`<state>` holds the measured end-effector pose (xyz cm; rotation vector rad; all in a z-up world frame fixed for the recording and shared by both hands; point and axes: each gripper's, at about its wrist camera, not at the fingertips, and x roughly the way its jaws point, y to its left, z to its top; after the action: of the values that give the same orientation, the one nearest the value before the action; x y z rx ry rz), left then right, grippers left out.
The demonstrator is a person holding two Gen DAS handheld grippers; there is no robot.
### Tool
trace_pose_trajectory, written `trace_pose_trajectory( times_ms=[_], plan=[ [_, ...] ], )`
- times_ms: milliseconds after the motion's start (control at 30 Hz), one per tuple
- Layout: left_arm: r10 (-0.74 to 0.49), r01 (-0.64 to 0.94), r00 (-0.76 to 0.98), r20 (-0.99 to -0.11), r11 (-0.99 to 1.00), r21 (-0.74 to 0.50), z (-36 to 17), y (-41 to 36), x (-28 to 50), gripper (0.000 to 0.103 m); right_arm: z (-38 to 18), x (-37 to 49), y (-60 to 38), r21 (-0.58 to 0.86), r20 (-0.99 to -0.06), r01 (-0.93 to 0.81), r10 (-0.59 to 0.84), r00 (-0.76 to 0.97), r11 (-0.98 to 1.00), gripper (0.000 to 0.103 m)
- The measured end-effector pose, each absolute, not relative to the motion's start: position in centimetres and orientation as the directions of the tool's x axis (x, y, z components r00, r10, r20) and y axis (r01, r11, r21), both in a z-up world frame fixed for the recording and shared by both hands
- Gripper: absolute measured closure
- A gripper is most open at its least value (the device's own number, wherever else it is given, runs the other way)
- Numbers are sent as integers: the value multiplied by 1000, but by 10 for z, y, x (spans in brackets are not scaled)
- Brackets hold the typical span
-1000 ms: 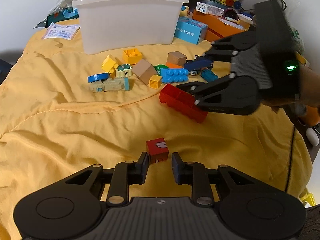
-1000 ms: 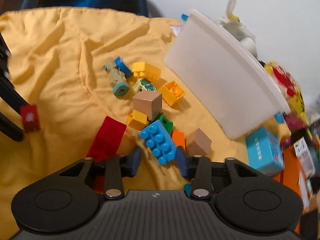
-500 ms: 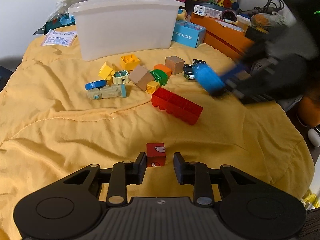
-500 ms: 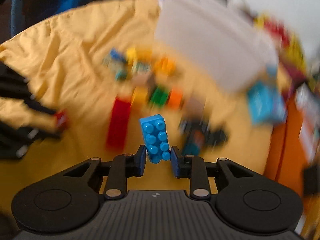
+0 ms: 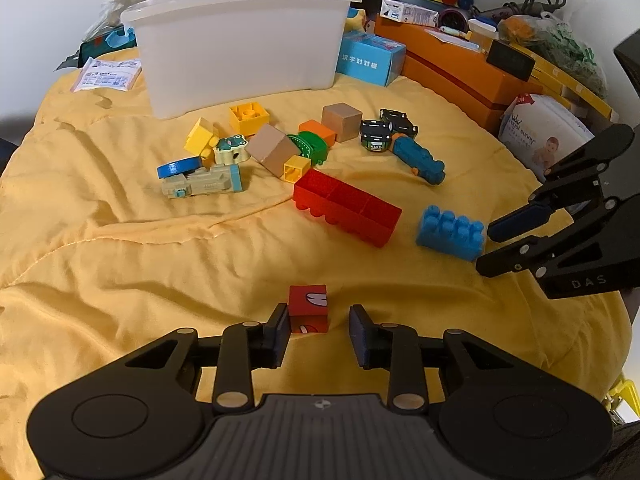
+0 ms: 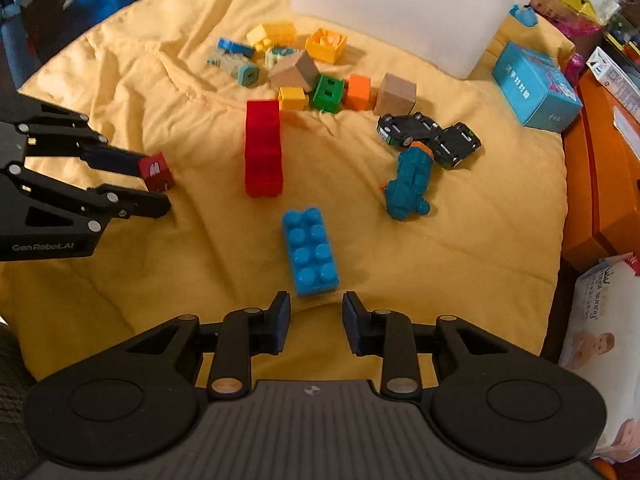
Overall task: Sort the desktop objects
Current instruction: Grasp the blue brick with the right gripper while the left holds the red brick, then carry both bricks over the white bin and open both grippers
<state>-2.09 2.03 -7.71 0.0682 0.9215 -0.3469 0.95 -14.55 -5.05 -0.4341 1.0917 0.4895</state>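
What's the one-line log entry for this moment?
left claw: opening, around red cube | right claw: opening, empty | blue brick: on yellow cloth

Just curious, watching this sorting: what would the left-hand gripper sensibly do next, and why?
Probably back off. The small red cube rests on the yellow cloth between the left gripper's opening jaws, one pad apart from it, as though just placed. The unsorted pile lies farther ahead.

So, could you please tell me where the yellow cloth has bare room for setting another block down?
The widest bare stretch of cloth lies left of the small red cube, below the tan toy truck. A smaller patch sits between the long red brick and that cube. The cluster in front of the white bin is crowded, around the wooden cubes.
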Motion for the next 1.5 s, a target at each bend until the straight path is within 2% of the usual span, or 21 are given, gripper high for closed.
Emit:
trace_pose_trajectory(
  times_ms=[67, 133, 167, 267, 333, 367, 400, 467, 600, 833, 967, 1167, 1267, 1433, 1500],
  plan=[
    [-261, 325, 558, -788, 942, -82, -76, 21, -21, 67, -47, 7, -150, -69, -891, -576, 210, 403, 815, 70],
    [-254, 321, 561, -788, 944, -76, -77, 22, -21, 67, -47, 4, -152, -53, -856, -588, 266, 443, 807, 64],
    [-252, 318, 560, -789, 945, -76, -76, 23, -20, 67, -50, 5, -152, -59, -848, -590, 272, 456, 805, 60],
    [-249, 314, 560, -790, 946, -75, -78, 22, -18, 67, -61, 9, -150, -105, -839, -578, 240, 489, 810, 60],
    [-248, 318, 561, -789, 945, -71, -78, 21, -18, 67, -67, 12, -152, -90, -842, -570, 243, 481, 816, 61],
    [-248, 318, 564, -788, 945, -70, -78, 20, -17, 68, -68, 13, -153, -73, -846, -569, 251, 470, 819, 66],
    [-252, 321, 562, -788, 944, -73, -79, 19, -17, 73, -68, 13, -154, -53, -845, -566, 265, 464, 823, 72],
    [-259, 335, 556, -790, 939, -72, -79, 16, -16, 81, -67, 12, -153, -57, -850, -568, 259, 460, 821, 73],
    [-267, 342, 564, -781, 937, -74, -73, 16, -18, 81, -59, 9, -150, -64, -852, -581, 258, 455, 811, 76],
    [-262, 335, 608, -750, 940, -56, -52, 17, -8, 81, -49, 19, -151, -67, -832, -547, 256, 493, 834, 76],
    [-254, 321, 679, -689, 946, -32, -25, 22, 12, 81, -22, 30, -153, -100, -764, -517, 268, 588, 850, 76],
    [-222, 274, 805, -551, 962, 14, 31, 34, 67, 81, 35, 73, -150, -140, -574, -431, 282, 769, 891, 76],
    [-205, 250, 851, -483, 968, 29, 53, 35, 98, 81, 58, 106, -142, -143, -507, -406, 286, 813, 902, 76],
    [-160, 209, 891, -425, 975, 72, 69, 33, 146, 81, 78, 161, -123, -137, -454, -371, 275, 847, 918, 76],
    [-134, 189, 898, -420, 977, 93, 66, 33, 165, 78, 76, 183, -119, -118, -454, -362, 273, 848, 925, 75]
  ],
)
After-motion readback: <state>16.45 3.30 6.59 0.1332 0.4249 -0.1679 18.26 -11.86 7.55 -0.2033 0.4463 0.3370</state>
